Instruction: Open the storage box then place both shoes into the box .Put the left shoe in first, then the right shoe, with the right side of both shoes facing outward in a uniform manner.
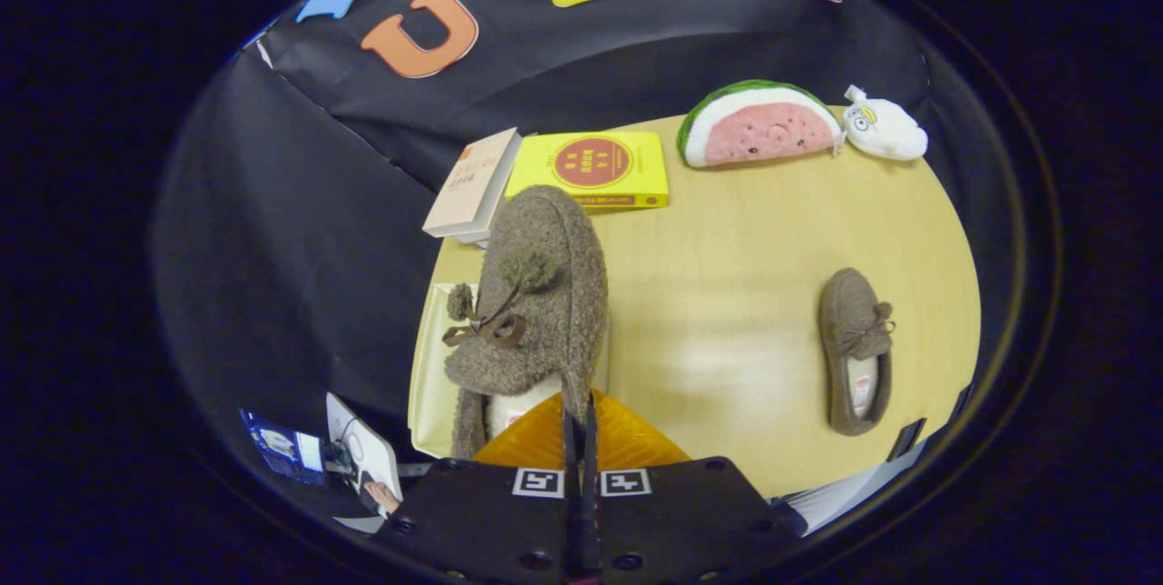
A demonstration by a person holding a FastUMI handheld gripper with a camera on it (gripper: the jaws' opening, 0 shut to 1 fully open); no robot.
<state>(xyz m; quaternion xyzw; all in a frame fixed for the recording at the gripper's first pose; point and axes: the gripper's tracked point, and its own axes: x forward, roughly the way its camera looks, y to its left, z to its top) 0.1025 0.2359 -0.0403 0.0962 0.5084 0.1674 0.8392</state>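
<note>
The gripper (579, 426) has its two fingers squeezed together on the heel rim of a fuzzy brown slipper (536, 294), and the shoe hangs toe-forward, straight ahead at twelve o'clock, bow and pom-poms showing on top. Under it, peeking out at nine o'clock from the shoe, is the pale wall of the storage box (427, 385), lid apparently off, sitting at the near-left corner of the wooden table (727, 294). So this reads as the first shoe on its way in.

Out at two o'clock from the fingers, well apart, the second slipper (856, 351) lies flat on the table, toe pointing away, waiting its turn.

Beyond the held shoe at twelve o'clock, a yellow book (595, 169) and a paler book (472, 185) beside it; further round at one o'clock, a watermelon plush (759, 123) and a small white plush toy (883, 131) just beside it.

To do this well: keep the pinch firm on the heel, swing the shoe over the box opening, turn it so its right side faces outward, lower until the sole rests, and only then release. Leave room alongside for the other.
</note>
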